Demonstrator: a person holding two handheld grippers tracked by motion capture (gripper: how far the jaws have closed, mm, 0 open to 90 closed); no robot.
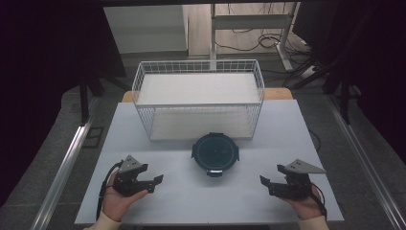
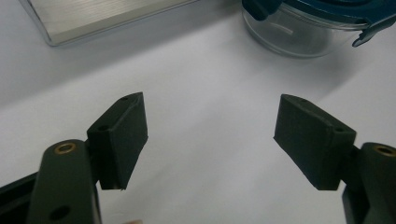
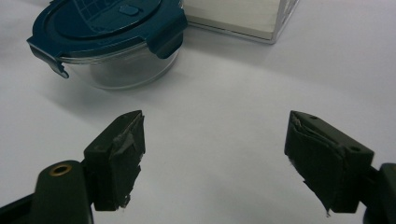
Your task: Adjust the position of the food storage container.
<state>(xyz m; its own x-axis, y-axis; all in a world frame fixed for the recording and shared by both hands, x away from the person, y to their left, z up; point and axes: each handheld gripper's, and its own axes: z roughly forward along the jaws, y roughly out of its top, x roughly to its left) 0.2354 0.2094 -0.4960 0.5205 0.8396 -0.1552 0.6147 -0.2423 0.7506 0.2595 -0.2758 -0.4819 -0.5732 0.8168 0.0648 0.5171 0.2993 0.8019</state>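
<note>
- Glass container (image 1: 215, 152) with dark blue clip lid, at table (image 1: 143, 129) centre, just in front of wire basket (image 1: 198, 98).
- Left gripper (image 1: 153, 183) well to container's left and nearer the person, jaws wide apart, holding nothing.
- Right gripper (image 1: 266, 184) well to container's right, likewise wide open and empty.
- Bare tabletop between each gripper and container, no obstacle.

high: above, looking down | gripper views: low, close | shared: container (image 1: 215, 152)
</note>
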